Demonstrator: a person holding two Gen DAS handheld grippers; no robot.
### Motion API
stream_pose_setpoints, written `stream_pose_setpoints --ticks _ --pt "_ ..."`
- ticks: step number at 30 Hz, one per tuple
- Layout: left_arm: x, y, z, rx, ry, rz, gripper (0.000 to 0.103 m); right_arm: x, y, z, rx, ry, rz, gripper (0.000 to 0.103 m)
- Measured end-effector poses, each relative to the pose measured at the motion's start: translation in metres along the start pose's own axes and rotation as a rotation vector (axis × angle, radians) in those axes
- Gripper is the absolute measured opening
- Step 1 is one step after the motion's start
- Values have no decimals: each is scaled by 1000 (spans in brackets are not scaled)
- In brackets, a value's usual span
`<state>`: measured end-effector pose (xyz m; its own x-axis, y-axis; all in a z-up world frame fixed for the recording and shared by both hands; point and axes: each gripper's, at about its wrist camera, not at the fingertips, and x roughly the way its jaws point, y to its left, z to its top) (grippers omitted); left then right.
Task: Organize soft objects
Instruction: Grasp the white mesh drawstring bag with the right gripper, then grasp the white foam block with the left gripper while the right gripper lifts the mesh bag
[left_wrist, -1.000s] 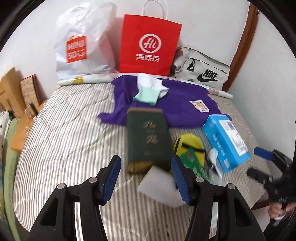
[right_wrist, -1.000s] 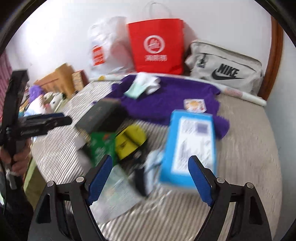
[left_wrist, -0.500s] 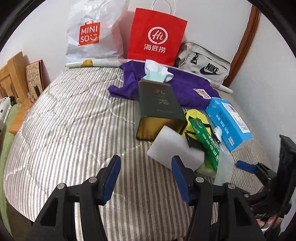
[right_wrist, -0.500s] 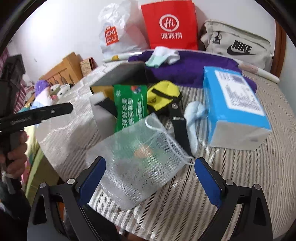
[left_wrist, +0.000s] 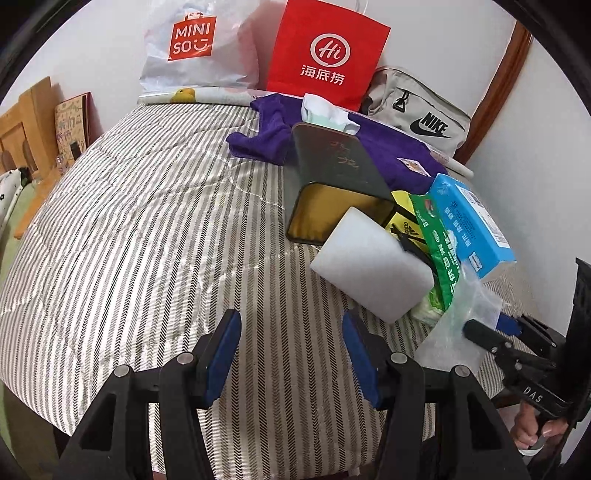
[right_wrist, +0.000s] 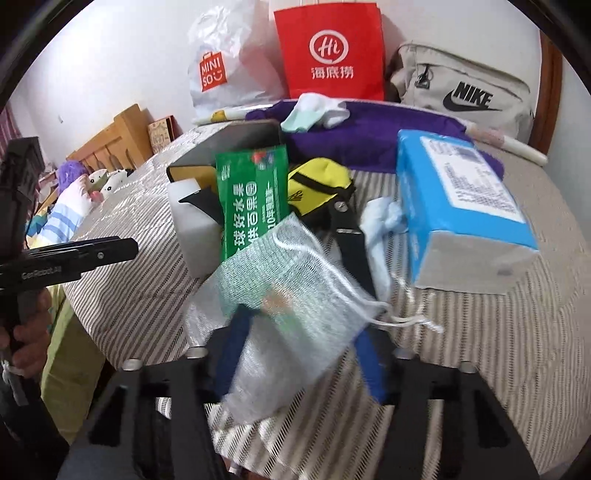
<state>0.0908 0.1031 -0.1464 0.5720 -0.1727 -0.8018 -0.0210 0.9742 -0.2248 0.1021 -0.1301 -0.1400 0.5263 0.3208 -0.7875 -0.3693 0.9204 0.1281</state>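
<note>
A striped bed cover (left_wrist: 140, 229) holds a heap of mixed items near its front right edge. The right gripper (right_wrist: 299, 350) has just been closing its jaws and now pinches a white mesh drawstring pouch (right_wrist: 295, 295), the nearest soft thing in the heap, probably chosen because it lies on top and within easy reach. The pouch overlaps a green snack packet (right_wrist: 253, 199) and sits beside black scissors (right_wrist: 351, 236), a yellow pouch (right_wrist: 321, 184) and a blue tissue pack (right_wrist: 461, 199). The left gripper (left_wrist: 291, 358) hangs over bare cover with its 2 pads apart and nothing between them, just short of a white foam block (left_wrist: 373, 266), likely waiting as the free hand. A dark tin box (left_wrist: 332, 170) lies behind the block.
</note>
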Motion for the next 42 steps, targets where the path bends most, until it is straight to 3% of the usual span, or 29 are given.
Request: stream_pose_setpoints --ticks 1,2,4,6,12,17,22,24,26,29,33,36,42 --pt "0 -1 0 2 1 -4 55 -2 -3 -1 10 5 21 21" --pt "0 -2 0 4 1 -9 55 -4 -5 -2 21 2 45 14" --pt "1 -5 0 4 5 -17 55 -8 -6 -4 31 -13 72 12" --pt "2 -8 0 5 11 -24 55 -10 -8 -5 34 -24 84 4" --pt "-1 -17 1 33 -2 -43 55 -42 -25 -5 66 -97 109 2" --pt "5 -33 5 91 -1 -100 55 -57 -57 -9 80 -90 -37 2" --pt "10 -52 10 189 -47 -107 71 -39 -87 -14 141 -15 -107 7" --pt "11 -55 13 220 -81 -63 73 -30 -93 -17 150 15 -101 17" --pt "13 -56 15 244 -93 -53 79 -26 -97 -21 152 30 -97 58" --pt "16 -54 18 279 -104 -68 82 -28 -98 -25 158 9 -110 79" --pt "22 -53 24 278 -95 -118 82 -21 -99 -26 204 34 -67 85" --pt "27 -55 26 289 -98 -129 84 -10 -92 -24 193 59 -90 90" --pt "29 -66 18 379 -103 -85 85 0 -76 -18 174 55 -82 100"
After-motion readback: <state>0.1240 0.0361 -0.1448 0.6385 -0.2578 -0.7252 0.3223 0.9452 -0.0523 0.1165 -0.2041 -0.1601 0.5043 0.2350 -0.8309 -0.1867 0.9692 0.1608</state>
